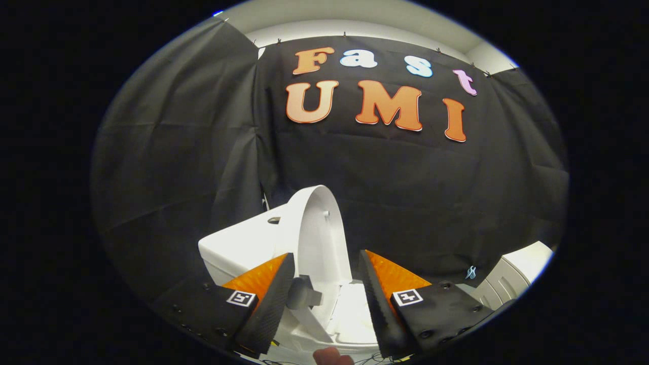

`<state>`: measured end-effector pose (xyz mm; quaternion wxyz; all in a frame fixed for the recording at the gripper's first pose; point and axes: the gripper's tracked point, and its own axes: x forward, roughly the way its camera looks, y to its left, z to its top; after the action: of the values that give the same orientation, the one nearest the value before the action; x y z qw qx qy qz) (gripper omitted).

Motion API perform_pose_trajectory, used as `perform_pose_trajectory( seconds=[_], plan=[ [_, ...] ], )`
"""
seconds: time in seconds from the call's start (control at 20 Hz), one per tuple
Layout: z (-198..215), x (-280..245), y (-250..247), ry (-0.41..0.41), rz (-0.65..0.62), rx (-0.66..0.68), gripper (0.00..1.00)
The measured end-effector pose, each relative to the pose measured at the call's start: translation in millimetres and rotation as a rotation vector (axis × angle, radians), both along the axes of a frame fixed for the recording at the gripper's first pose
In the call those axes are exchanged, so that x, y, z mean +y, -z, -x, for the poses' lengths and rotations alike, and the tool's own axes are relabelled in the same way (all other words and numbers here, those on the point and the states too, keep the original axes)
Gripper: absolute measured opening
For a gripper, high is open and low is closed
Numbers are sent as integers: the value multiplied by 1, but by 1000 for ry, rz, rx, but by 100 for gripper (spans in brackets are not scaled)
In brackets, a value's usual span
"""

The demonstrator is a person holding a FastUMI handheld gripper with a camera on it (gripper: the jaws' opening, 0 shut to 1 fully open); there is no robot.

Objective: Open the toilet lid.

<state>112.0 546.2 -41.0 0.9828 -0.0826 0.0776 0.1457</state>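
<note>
On the left we've got draped black cloth (167, 152) walling the booth, with a strip of pale ceiling (355, 23) above it. Next comes the white ceramic toilet tank (238, 243), and right beside it the white oval plastic toilet lid (317, 228) standing upright, just ahead of our gripper (324, 268). The fingers are spread wide apart, holding nothing, with the lid's lower edge and the white seat (352, 309) showing between them. A white ribbed cabinet (507, 284) sits off right.

The raised toilet lid (318, 228) stands between the parted jaws of the gripper (327, 281), blocking the way ahead.
</note>
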Motion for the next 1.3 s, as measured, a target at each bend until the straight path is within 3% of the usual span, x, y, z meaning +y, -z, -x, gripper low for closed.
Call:
perform_pose_trajectory(
  seconds=[0.45,0.7,1.3],
  plan=[
    [-21,-143,-78,87,-119,-30,83],
    [-3,-223,-112,113,-61,-120,83],
    [52,-371,-97,187,-93,-93,83]
  ],
)
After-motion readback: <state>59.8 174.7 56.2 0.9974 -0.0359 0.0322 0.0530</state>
